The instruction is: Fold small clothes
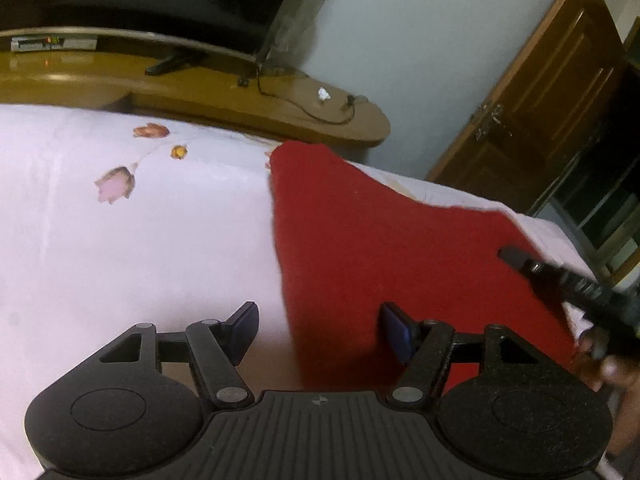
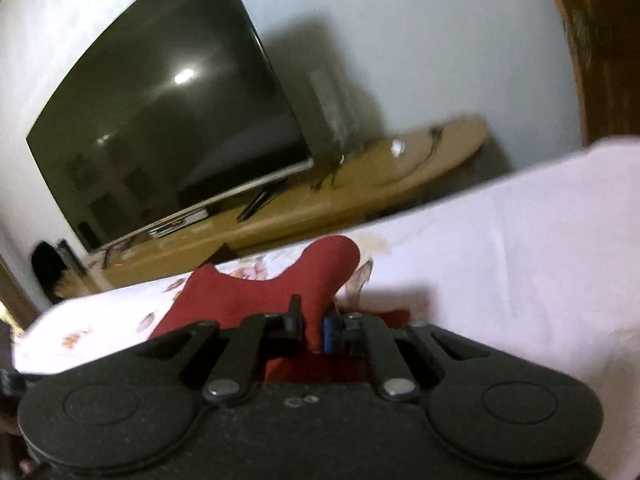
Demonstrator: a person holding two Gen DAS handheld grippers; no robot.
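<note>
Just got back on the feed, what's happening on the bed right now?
A person with a gripper in each hand is folding a small red garment on a white flowered bedsheet. The right gripper is shut on the garment, which bunches up between its fingers. The left gripper is open, its fingers apart over the garment's near edge, gripping nothing. In the left wrist view most of the garment lies spread on the sheet. A television stands on a wooden stand behind the bed.

No legible text on anything.

open left hand-held gripper (image 1: pixel 318 330), red garment (image 1: pixel 400 248)
</note>
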